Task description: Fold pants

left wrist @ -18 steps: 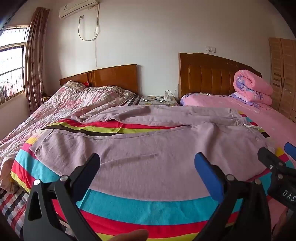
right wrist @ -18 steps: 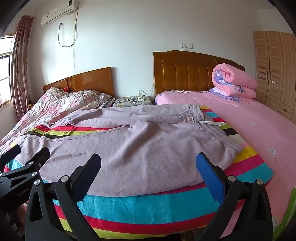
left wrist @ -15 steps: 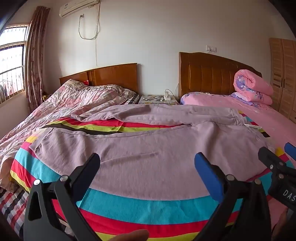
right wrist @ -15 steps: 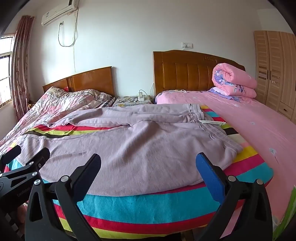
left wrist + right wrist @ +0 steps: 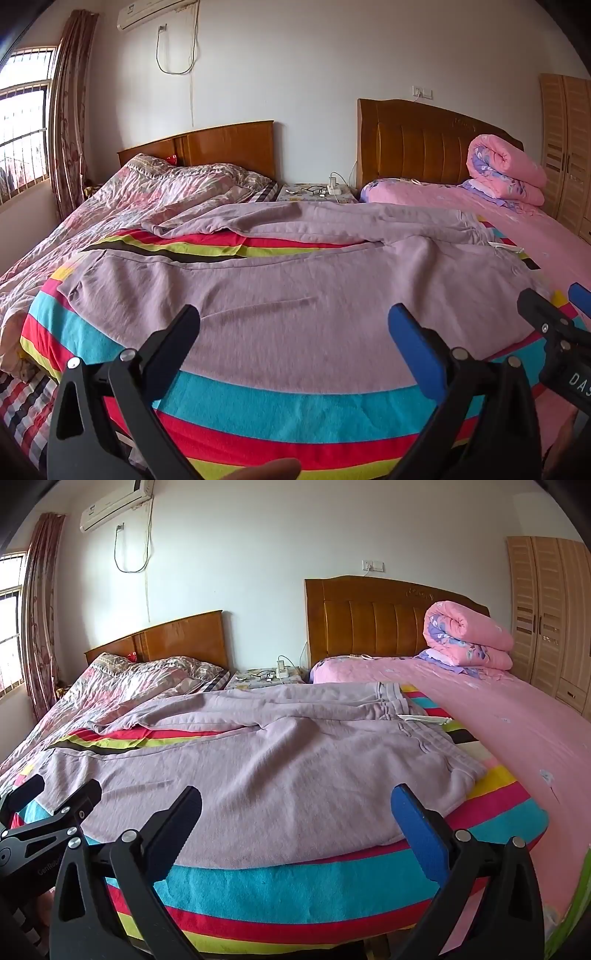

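Observation:
Lilac pants (image 5: 288, 295) lie spread on a striped blanket (image 5: 295, 406) over the bed, waistband at the right (image 5: 399, 701), one leg near me and the other leg behind it (image 5: 221, 709). My left gripper (image 5: 293, 332) is open and empty, held before the near edge of the pants. My right gripper (image 5: 295, 812) is open and empty too, before the near edge further right. Each gripper shows at the side of the other's view: the right one (image 5: 554, 325), the left one (image 5: 48, 805).
A floral quilt (image 5: 147, 192) covers the left bed. A pink sheet (image 5: 498, 709) with a rolled pink duvet (image 5: 465, 635) covers the right bed. A nightstand (image 5: 317, 192) with cables stands between the headboards. A wardrobe (image 5: 554, 609) stands at the right.
Both grippers have barely shifted; the pants and bedding lie as before.

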Demonstrator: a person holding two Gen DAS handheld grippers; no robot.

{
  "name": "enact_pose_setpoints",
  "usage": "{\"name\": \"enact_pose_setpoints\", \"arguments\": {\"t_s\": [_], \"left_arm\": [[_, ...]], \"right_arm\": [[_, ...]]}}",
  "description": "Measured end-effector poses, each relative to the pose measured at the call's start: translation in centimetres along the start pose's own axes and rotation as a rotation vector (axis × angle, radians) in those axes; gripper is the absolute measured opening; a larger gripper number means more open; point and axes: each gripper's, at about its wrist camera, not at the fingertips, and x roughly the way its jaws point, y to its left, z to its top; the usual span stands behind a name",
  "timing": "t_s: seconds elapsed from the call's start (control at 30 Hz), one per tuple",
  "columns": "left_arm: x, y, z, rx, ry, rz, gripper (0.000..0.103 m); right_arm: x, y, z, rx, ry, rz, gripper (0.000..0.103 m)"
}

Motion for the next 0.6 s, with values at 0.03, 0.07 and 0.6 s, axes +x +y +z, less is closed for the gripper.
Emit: {"name": "enact_pose_setpoints", "arguments": {"t_s": [0.03, 0.07, 0.6], "left_arm": [[0.02, -0.01, -0.02, 0.0, 0.001, 0.0, 0.102], [0.01, -0.01, -0.04, 0.0, 0.002, 0.001, 0.102], [0.0, 0.18, -0.21, -0.001, 0.004, 0.0, 0.102]], "right_arm": [[0.08, -0.02, -0.12, 0.003, 0.002, 0.0, 0.099], [0.13, -0.01, -0.17, 0.004, 0.003, -0.001, 0.099], [0.03, -0.37, -0.07, 0.019, 0.014, 0.0, 0.099]]}}
